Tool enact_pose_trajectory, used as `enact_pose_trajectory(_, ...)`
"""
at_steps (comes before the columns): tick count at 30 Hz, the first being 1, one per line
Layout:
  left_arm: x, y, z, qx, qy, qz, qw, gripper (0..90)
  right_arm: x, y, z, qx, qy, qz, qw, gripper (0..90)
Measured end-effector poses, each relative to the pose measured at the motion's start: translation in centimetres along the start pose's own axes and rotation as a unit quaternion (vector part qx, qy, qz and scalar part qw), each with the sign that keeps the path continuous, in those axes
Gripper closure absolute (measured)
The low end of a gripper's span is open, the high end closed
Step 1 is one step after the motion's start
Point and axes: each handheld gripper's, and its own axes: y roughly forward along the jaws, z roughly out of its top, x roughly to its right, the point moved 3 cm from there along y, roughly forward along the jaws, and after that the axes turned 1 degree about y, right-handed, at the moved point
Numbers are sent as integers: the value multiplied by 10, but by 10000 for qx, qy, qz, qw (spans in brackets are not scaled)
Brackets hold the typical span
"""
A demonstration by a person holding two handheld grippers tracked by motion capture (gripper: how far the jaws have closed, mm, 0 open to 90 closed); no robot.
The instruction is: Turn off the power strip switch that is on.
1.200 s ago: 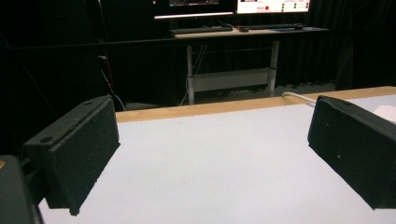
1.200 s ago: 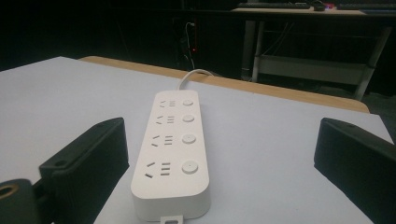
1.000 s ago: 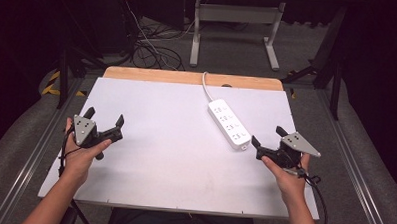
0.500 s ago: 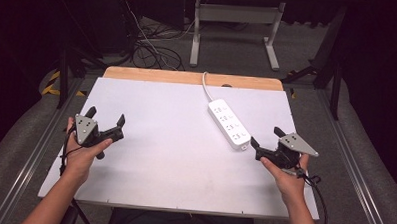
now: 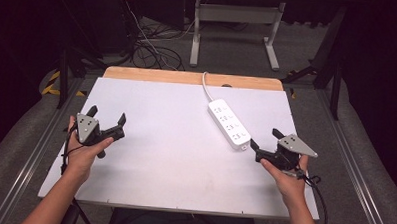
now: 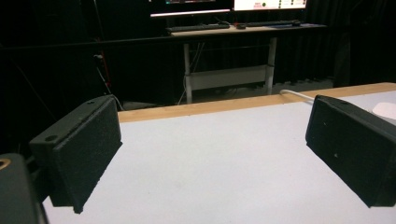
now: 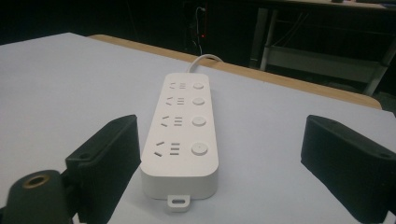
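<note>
A white power strip (image 5: 229,124) with several sockets and round buttons lies on the right half of the white table (image 5: 175,156). Its white cable (image 5: 205,86) runs off over the far edge. My right gripper (image 5: 264,138) is open just off the strip's near end and holds nothing. In the right gripper view the strip (image 7: 182,126) lies straight ahead between the spread jaws of that gripper (image 7: 224,186). Near the table's left edge my left gripper (image 5: 107,115) is held open and empty. Its view has the gripper (image 6: 215,158) over bare table top.
A wooden strip (image 5: 187,77) borders the table's far edge. Beyond it on the dark floor are tangled cables (image 5: 153,50) and a grey desk frame (image 5: 234,23). A desk with monitors (image 6: 233,18) stands farther back. Metal rails (image 5: 40,141) flank the table.
</note>
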Motion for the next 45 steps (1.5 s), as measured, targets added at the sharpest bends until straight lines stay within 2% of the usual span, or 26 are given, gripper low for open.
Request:
enact_pose_trajectory(5, 0, -4, -1, -1, 44, -21, 10000, 38, 1, 0, 4, 105, 38, -38, 9999, 131)
enact_pose_trajectory(10, -7, -11, -2, 9, -6, 93, 10000, 38, 1, 3, 11, 304, 7, -90, 9995, 149)
enact_pose_trajectory(13, -9, -13, -2, 15, -8, 145, 9999, 39, 1, 4, 14, 383, -13, -84, 9992, 223)
enact_pose_trajectory(14, -9, -14, -2, 12, 11, 146, 9999, 39, 2, 4, 14, 384, -1, -57, 9992, 257)
enact_pose_trajectory(15, -8, -14, -2, 10, 42, 152, 9999, 38, 2, 5, 16, 399, 151, 37, 9991, 339)
enact_pose_trajectory(16, -8, -15, -2, 9, 68, 152, 9999, 38, 2, 5, 16, 399, 151, 37, 9991, 339)
enact_pose_trajectory(18, -8, -17, -3, 9, 67, 147, 9999, 37, 4, 5, 17, 483, 200, 29, 9986, 444)
enact_pose_trajectory(19, -10, -17, -3, 5, 69, 174, 9998, 37, 5, 5, 18, 517, 197, -21, 9985, 527)
enact_pose_trajectory(20, -11, -18, -3, 2, 52, 197, 9998, 37, 7, 3, 20, 577, 170, -15, 9982, 715)
enact_pose_trajectory(21, -11, -19, -3, 15, 38, 210, 9998, 37, 7, 3, 20, 577, 170, -15, 9982, 715)
enact_pose_trajectory(24, -12, -18, -2, 40, 12, 212, 9998, 38, 6, -1, 24, 648, 36, 45, 9979, 872)
enact_pose_trajectory(29, -7, -17, -2, 52, 45, 93, 9999, 38, 2, -4, 25, 593, 89, 150, 9981, 900)
enact_pose_trajectory(30, -6, -17, -1, 53, 58, 90, 9999, 37, 2, -5, 26, 513, 221, 308, 9980, 900)
enact_pose_trajectory(34, -5, -12, -2, 25, 49, 57, 10000, 38, 1, -5, 30, 373, 219, 440, 9981, 900)
enact_pose_trajectory(42, -4, -7, -1, 28, 49, 31, 10000, 38, -8, -2, 55, 127, -90, 443, 9989, 900)
enact_pose_trajectory(45, -2, -4, -1, 29, 44, -6, 10000, 38, -11, 7, 63, 36, -53, 529, 9986, 900)
